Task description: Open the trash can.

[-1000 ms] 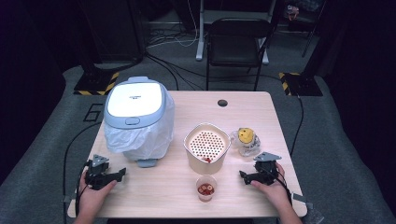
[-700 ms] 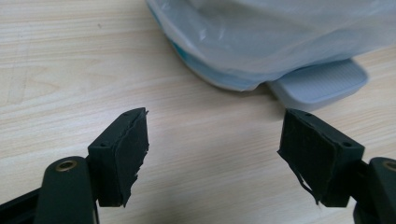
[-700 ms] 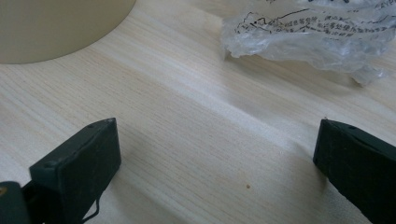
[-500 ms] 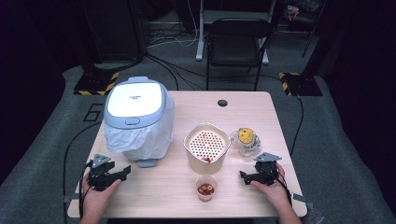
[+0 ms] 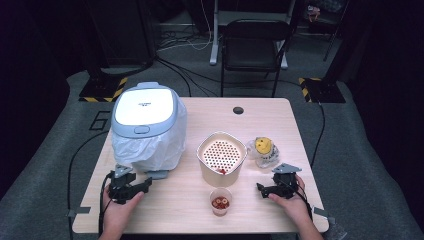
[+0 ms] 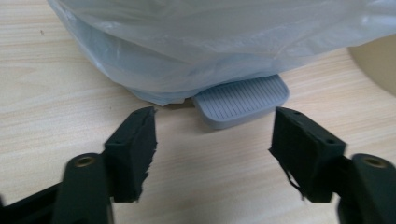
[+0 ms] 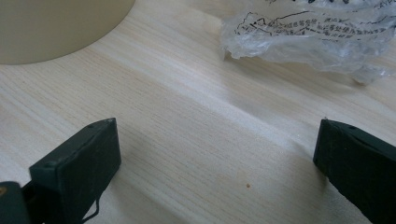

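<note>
Pale wood is running across the worktop (image 5: 165, 212), with dark floor, cables and a chair lying behind it.

Nearest the front edge, a small clear cup (image 5: 220, 201) is holding red pieces. At the front left, the left gripper (image 5: 145, 183) is pointing at the bin's grey pedal (image 6: 240, 100); its fingers (image 6: 133, 151) have just been closing, yet they are standing spread with nothing between them and short of the pedal. At the front right, the right gripper (image 5: 260, 188) is resting with its fingers (image 7: 77, 170) spread wide over bare wood.

Judging by this, the work is barely beginning: the pedal is not being pressed, the lid (image 5: 145, 107) is lying shut, and the food is sitting unmoved.

Further in, near the middle, a cream tub (image 5: 221, 159) is carrying a perforated insert with a red scrap at its near rim. Just right of it, a crumpled clear bag (image 5: 264, 151) is holding something yellow. Toward the far left corner, the bin (image 5: 148, 127) is standing with a plastic liner draped over its sides; its contents are hidden.
</note>
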`<state>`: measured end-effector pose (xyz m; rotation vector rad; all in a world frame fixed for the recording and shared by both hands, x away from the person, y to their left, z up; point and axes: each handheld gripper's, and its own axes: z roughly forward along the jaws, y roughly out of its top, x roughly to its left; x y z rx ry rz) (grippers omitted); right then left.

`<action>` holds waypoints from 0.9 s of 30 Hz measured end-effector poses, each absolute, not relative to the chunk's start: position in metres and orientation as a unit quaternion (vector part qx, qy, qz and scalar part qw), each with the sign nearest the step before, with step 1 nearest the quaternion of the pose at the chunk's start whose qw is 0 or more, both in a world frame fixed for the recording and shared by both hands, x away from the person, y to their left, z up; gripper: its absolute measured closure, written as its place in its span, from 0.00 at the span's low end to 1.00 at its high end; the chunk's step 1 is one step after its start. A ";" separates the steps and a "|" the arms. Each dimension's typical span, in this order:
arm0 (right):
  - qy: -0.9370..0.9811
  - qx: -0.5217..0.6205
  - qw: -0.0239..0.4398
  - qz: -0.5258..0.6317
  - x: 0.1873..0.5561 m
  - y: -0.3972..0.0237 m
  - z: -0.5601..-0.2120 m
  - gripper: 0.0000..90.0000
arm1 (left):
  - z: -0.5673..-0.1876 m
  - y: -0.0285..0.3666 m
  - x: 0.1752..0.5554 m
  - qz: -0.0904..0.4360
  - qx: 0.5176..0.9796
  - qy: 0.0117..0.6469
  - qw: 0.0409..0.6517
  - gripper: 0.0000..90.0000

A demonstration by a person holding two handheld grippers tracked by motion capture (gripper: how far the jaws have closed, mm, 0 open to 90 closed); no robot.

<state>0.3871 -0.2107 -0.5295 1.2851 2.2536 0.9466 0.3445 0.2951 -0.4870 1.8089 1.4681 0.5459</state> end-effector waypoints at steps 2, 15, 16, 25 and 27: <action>0.802 0.456 0.190 0.335 0.387 -0.211 -0.529 0.00 | -0.490 0.290 0.348 0.221 0.710 0.569 0.352 0.31; 0.801 0.457 0.189 0.337 0.387 -0.211 -0.529 0.00 | -0.506 0.269 0.368 0.219 0.700 0.591 0.336 0.16; 0.801 0.457 0.189 0.337 0.387 -0.211 -0.529 0.00 | -0.507 0.267 0.368 0.221 0.698 0.593 0.335 0.16; 0.801 0.457 0.189 0.337 0.387 -0.211 -0.529 0.00 | -0.514 0.256 0.373 0.230 0.696 0.592 0.334 0.16; 0.801 0.457 0.189 0.337 0.387 -0.211 -0.529 0.00 | -0.515 0.254 0.374 0.229 0.695 0.594 0.333 0.16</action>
